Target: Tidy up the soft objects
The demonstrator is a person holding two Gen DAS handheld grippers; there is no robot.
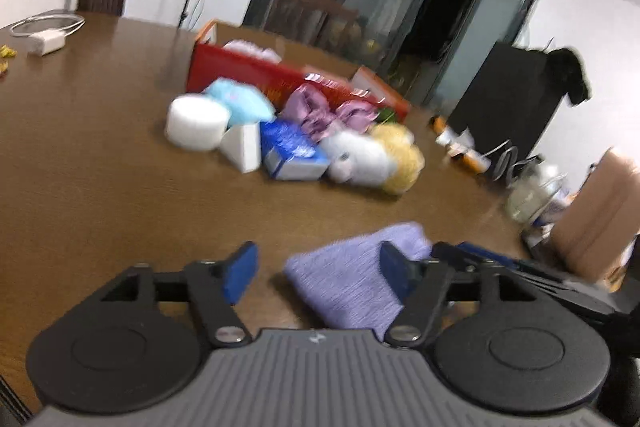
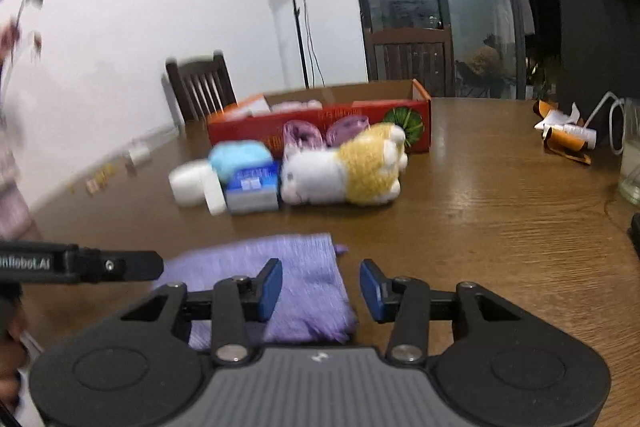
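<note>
A few soft things sit in the red box (image 2: 320, 131) — most wait outside. Both grippers' fingers are apart, holding nothing, over the purple cloth (image 2: 280, 279).

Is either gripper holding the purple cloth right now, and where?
No. Left gripper and right gripper are both open over the purple cloth, gripping nothing.

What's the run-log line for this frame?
left gripper: open | right gripper: open | purple cloth: flat on table, unheld | toys: piled by red box
</note>
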